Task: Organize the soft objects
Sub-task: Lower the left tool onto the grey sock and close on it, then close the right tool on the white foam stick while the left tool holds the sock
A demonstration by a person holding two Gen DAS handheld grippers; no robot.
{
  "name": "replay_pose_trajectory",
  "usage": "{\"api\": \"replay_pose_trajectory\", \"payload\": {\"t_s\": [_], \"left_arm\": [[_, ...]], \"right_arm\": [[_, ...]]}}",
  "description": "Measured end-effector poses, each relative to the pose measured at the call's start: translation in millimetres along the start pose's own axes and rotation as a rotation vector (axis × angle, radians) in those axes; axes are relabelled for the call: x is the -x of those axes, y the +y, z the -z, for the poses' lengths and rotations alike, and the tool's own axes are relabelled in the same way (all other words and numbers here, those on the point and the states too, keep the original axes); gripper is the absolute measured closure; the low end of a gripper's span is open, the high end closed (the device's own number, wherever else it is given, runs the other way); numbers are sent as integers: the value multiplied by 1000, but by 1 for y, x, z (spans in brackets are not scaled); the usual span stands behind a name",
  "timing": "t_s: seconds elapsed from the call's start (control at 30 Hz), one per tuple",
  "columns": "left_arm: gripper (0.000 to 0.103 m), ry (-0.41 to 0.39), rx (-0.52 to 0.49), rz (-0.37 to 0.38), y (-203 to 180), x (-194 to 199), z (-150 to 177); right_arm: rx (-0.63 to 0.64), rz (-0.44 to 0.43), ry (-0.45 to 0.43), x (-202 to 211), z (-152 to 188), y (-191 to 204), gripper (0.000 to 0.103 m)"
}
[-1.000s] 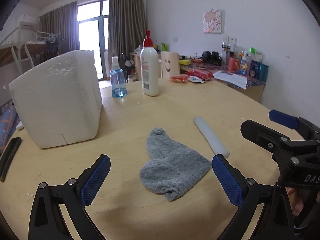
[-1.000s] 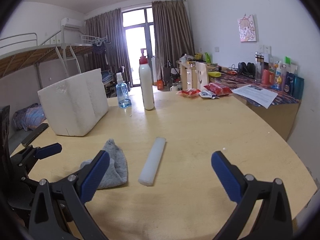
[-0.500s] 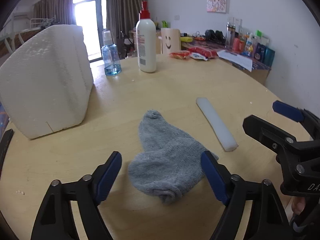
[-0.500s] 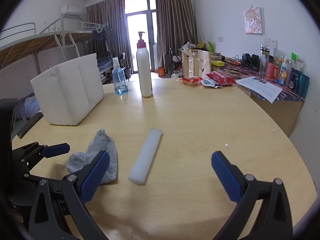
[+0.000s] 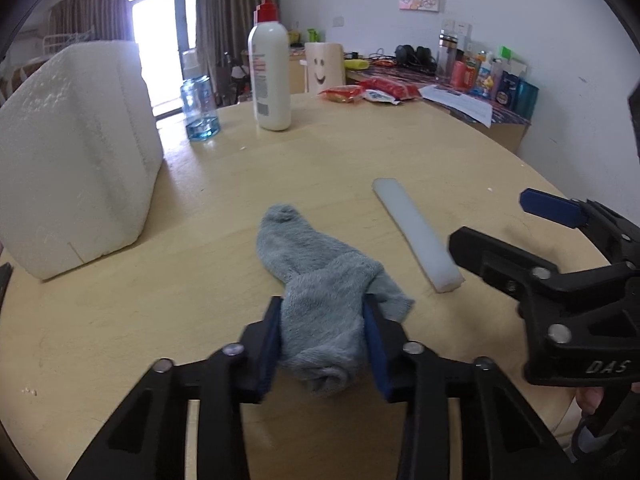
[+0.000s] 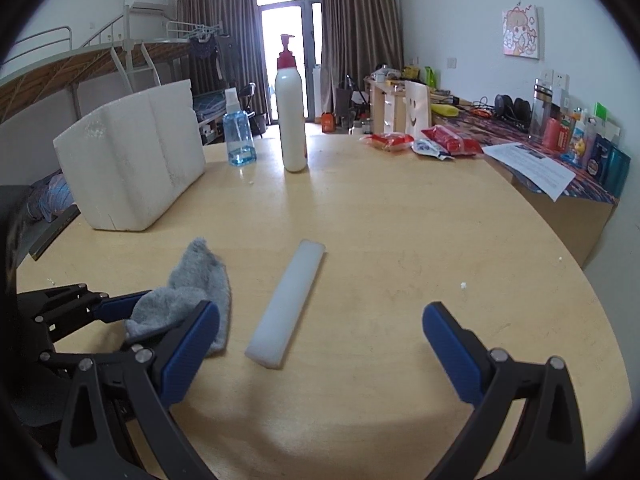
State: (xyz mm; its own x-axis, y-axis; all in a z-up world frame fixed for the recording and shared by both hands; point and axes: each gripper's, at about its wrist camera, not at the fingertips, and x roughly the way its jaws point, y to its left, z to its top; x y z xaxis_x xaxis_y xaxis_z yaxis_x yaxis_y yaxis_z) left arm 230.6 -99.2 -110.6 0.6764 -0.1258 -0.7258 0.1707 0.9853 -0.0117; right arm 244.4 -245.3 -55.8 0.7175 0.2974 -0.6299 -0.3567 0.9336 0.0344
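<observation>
A grey sock [image 5: 320, 280] lies on the round wooden table [image 5: 200, 320]. My left gripper [image 5: 323, 340] is shut on the sock's near end, both blue pads pressing into the fabric. The sock also shows in the right wrist view [image 6: 192, 292], pinched by the left gripper [image 6: 120, 308]. A white foam strip [image 5: 416, 232] lies just right of the sock; it shows in the right wrist view [image 6: 288, 304] too. My right gripper [image 6: 320, 352] is open and empty, hovering just before the strip's near end.
A white foam box [image 5: 68, 176] stands at the left. A white pump bottle [image 5: 270, 76] and a blue spray bottle [image 5: 198, 108] stand at the back. Snack packets [image 5: 368, 92] and papers [image 5: 460, 100] lie at the far right.
My left gripper moved forward over the sock and closed on its near end. My right gripper stayed open and shifted slightly toward the foam strip.
</observation>
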Motion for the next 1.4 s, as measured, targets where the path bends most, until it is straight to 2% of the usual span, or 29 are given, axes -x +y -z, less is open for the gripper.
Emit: {"api": "replay_pose_trajectory", "payload": {"t_s": [0.03, 0.07, 0.2, 0.8, 0.87, 1.03, 1.13, 1.27, 1.4], "left_arm": [[70, -3, -4, -2, -1, 0, 0], [76, -7, -2, 0, -1, 1, 0], [83, -12, 5, 8, 1, 1, 0], [84, -45, 40, -6, 19, 10, 5], [84, -39, 41, -4, 19, 9, 5], [84, -33, 56, -2, 22, 8, 5], [84, -33, 58, 2, 23, 8, 5], [84, -27, 57, 11, 24, 6, 4], [84, -26, 62, 24, 26, 5, 4]], "right_arm": [[-1, 2, 3, 0, 1, 0, 0], [-3, 3, 5, 0, 1, -1, 0], [-5, 2, 18, -3, 2, 0, 0], [20, -1, 64, -16, -6, 13, 0], [18, 6, 75, -18, -5, 14, 3], [23, 4, 139, -30, -1, 17, 36], [24, 14, 155, -32, 0, 18, 45], [36, 17, 151, -32, 0, 21, 53], [54, 9, 149, -30, 1, 28, 69]]}}
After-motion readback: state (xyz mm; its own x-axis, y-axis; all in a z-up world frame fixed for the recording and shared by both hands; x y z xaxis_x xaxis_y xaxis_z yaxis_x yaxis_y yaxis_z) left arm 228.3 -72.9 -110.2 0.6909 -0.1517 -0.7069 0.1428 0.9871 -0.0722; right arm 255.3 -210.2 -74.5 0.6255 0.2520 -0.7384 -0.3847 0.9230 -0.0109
